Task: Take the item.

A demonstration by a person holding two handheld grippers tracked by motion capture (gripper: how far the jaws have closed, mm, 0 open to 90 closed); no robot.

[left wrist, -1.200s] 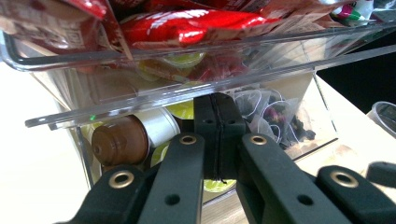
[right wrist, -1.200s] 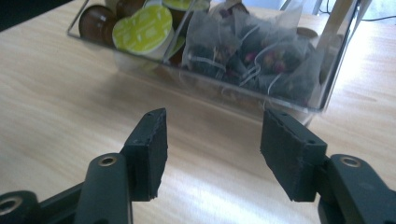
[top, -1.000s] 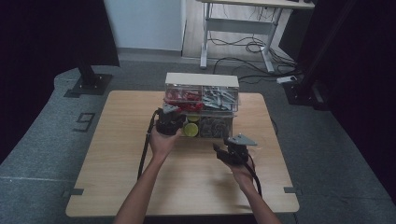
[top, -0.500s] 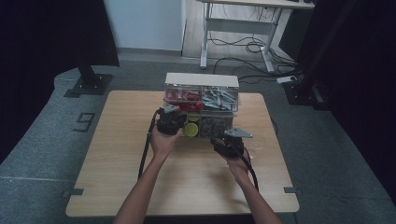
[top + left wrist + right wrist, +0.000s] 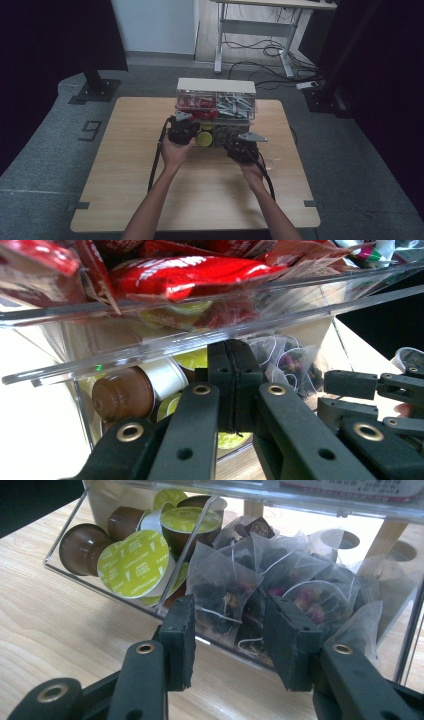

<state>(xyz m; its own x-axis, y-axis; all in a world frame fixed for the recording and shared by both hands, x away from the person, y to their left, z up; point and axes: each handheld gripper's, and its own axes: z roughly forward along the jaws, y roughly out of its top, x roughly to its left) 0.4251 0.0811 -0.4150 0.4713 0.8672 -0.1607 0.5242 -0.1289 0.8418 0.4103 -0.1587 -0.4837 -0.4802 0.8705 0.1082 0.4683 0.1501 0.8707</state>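
Nothing is picked yet: the right gripper (image 5: 227, 645), jaws apart and just closing, faces the tea bags (image 5: 280, 587) in the organiser's (image 5: 216, 107) lower bin, while the left gripper (image 5: 235, 385) rests pressed together beside the capsules (image 5: 122, 395)

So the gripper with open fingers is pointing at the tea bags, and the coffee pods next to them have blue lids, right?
Not quite: the coffee pods have yellow-green lids, not blue, as the right gripper view shows. The right gripper, fingers open, does point at the tea bags.
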